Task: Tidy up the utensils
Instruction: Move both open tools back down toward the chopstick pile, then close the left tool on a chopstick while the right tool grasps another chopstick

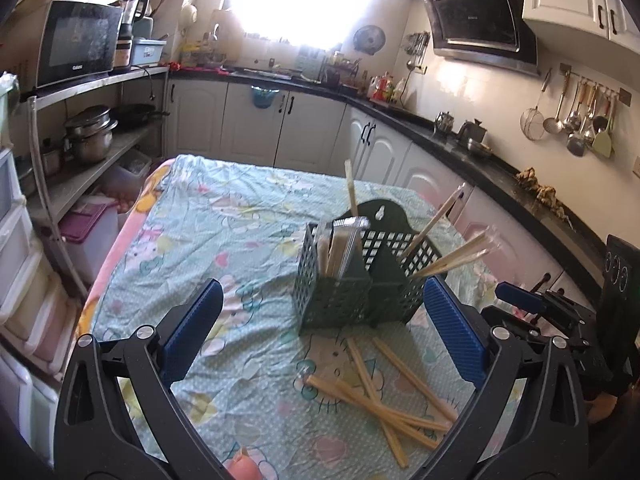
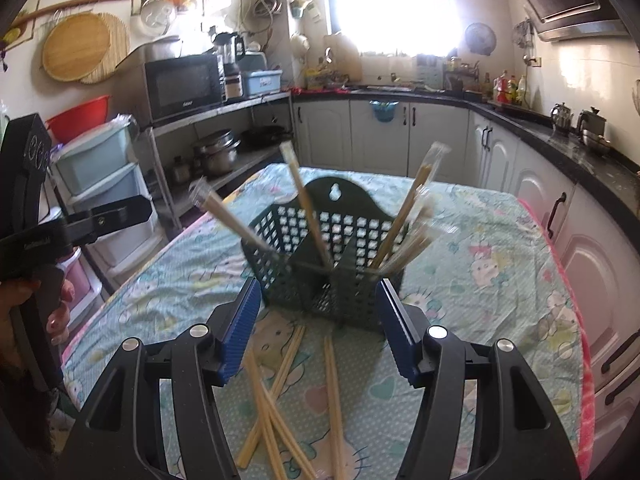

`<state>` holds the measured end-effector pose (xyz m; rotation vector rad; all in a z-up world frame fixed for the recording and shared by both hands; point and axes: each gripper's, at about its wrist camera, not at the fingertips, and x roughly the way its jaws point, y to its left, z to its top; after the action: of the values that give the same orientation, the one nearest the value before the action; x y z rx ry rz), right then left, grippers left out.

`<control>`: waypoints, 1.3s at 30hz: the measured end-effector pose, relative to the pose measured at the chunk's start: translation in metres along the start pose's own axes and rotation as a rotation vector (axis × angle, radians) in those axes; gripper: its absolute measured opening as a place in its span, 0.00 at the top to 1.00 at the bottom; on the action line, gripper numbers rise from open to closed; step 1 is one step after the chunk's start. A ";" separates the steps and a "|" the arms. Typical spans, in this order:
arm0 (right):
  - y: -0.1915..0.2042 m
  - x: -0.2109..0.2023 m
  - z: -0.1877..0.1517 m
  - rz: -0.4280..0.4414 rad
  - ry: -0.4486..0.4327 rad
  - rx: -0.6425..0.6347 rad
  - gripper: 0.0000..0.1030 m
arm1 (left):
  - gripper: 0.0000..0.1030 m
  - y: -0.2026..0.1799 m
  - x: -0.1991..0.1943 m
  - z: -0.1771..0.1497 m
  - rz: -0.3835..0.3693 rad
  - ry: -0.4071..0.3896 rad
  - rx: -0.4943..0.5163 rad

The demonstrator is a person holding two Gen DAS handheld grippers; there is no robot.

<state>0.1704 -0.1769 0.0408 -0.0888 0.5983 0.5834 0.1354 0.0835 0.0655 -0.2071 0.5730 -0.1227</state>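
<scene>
A dark green perforated utensil caddy (image 1: 360, 276) (image 2: 320, 256) stands on the cloth-covered table, with several wrapped chopsticks (image 1: 448, 256) (image 2: 404, 216) leaning in its compartments. More wrapped chopsticks (image 1: 384, 396) (image 2: 280, 400) lie loose and crossed on the cloth in front of the caddy. My left gripper (image 1: 320, 320) is open and empty, just short of the caddy, above the loose pile. My right gripper (image 2: 318, 320) is open and empty, also just in front of the caddy. The right gripper also shows at the right edge of the left wrist view (image 1: 532, 300).
The table (image 1: 192, 208) has a pale green cartoon cloth. A metal shelf with pots and a microwave (image 1: 76, 44) stands left of it. Plastic drawers (image 2: 104, 192) sit by the shelf. White cabinets and a black counter (image 1: 460, 148) run behind and to the right.
</scene>
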 end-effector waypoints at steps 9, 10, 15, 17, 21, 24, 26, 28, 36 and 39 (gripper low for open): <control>0.022 0.019 -0.022 0.036 0.070 -0.049 0.45 | 0.10 0.009 0.008 -0.021 0.037 0.052 0.005; 0.024 0.021 -0.025 0.039 0.079 -0.054 0.45 | 0.10 0.010 0.009 -0.022 0.040 0.058 0.004; 0.035 0.039 -0.041 0.060 0.139 -0.076 0.48 | 0.10 0.021 0.023 -0.035 0.058 0.109 -0.008; 0.039 0.048 -0.048 0.069 0.168 -0.081 0.50 | 0.10 0.026 0.029 -0.041 0.060 0.132 -0.020; 0.044 0.066 -0.057 0.092 0.229 -0.082 0.59 | 0.16 0.041 0.046 -0.054 0.028 0.200 -0.082; 0.046 0.081 -0.063 0.106 0.273 -0.073 0.62 | 0.31 0.050 0.059 -0.063 -0.006 0.251 -0.131; 0.046 0.090 -0.065 0.117 0.296 -0.063 0.64 | 0.42 0.053 0.067 -0.070 -0.033 0.282 -0.157; 0.048 0.099 -0.067 0.127 0.317 -0.055 0.65 | 0.48 0.054 0.073 -0.075 -0.044 0.305 -0.169; 0.049 0.128 -0.064 0.161 0.363 -0.028 0.70 | 0.68 0.057 0.095 -0.086 -0.145 0.384 -0.259; 0.046 0.136 -0.064 0.173 0.382 -0.017 0.76 | 0.71 0.058 0.103 -0.090 -0.184 0.407 -0.298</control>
<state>0.2045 -0.0865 -0.0837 -0.1679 0.9781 0.7462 0.1758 0.1077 -0.0755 -0.5320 0.9783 -0.2611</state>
